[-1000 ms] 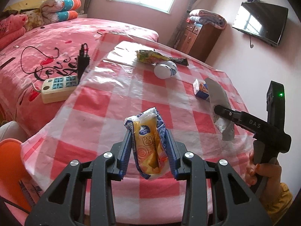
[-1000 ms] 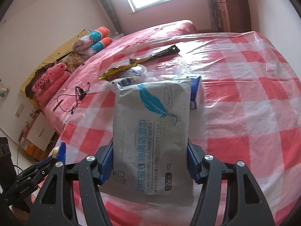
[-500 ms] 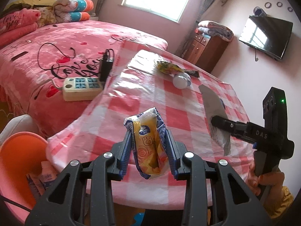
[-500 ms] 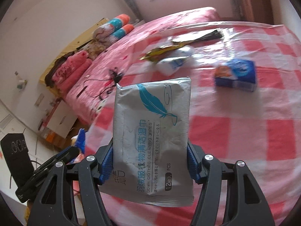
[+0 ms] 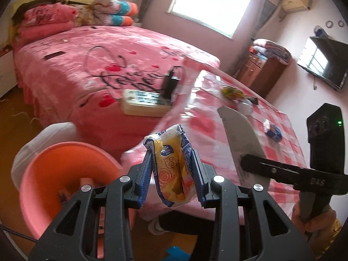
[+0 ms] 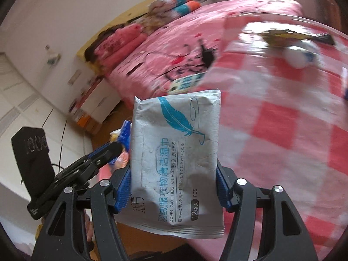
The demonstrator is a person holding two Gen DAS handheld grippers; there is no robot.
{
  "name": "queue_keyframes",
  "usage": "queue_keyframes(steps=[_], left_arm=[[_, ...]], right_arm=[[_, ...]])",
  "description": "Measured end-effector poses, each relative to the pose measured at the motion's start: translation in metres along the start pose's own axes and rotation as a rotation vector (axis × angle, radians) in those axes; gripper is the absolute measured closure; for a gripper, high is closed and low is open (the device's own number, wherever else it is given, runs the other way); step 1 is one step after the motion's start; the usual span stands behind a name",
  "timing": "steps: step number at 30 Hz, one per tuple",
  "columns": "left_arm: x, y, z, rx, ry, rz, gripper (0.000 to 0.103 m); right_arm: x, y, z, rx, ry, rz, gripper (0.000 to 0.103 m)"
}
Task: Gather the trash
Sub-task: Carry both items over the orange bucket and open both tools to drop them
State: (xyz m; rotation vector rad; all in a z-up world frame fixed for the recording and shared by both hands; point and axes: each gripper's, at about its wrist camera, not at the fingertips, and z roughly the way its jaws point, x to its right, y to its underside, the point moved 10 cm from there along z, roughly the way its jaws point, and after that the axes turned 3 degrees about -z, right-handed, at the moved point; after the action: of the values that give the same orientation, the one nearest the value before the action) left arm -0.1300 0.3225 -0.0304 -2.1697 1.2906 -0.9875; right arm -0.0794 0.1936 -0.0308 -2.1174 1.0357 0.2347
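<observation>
A bedroom is seen, with a pink bed (image 5: 91, 65) across the upper left of the left wrist view and a red-checked tablecloth (image 5: 289, 143) at the right. An orange bin (image 5: 54, 174) sits at the lower left. A yellow snack wrapper (image 5: 171, 169) is clamped upright between the blue pads of the left gripper (image 5: 173, 174), low in the frame's centre. In the right wrist view, a grey wet-wipes pack (image 6: 176, 163) is gripped by its side edges in the right gripper (image 6: 174, 191), at the centre of the frame.
</observation>
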Motion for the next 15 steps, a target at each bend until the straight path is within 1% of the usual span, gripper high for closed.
queue_keyframes(steps=[7, 11, 15], left_arm=[[-0.065, 0.007, -0.01, 0.0, -0.096, -0.087, 0.066], [-0.096, 0.012, -0.012, -0.004, -0.137, -0.134, 0.066], [-0.127, 0.019, -0.013, -0.014, -0.178, -0.187, 0.066]], right_arm=[[-0.056, 0.006, 0.033, -0.074, -0.047, -0.108, 0.038], [-0.086, 0.012, 0.054, -0.117, -0.074, -0.158, 0.038], [-0.104, 0.013, 0.073, -0.145, -0.09, -0.192, 0.038]])
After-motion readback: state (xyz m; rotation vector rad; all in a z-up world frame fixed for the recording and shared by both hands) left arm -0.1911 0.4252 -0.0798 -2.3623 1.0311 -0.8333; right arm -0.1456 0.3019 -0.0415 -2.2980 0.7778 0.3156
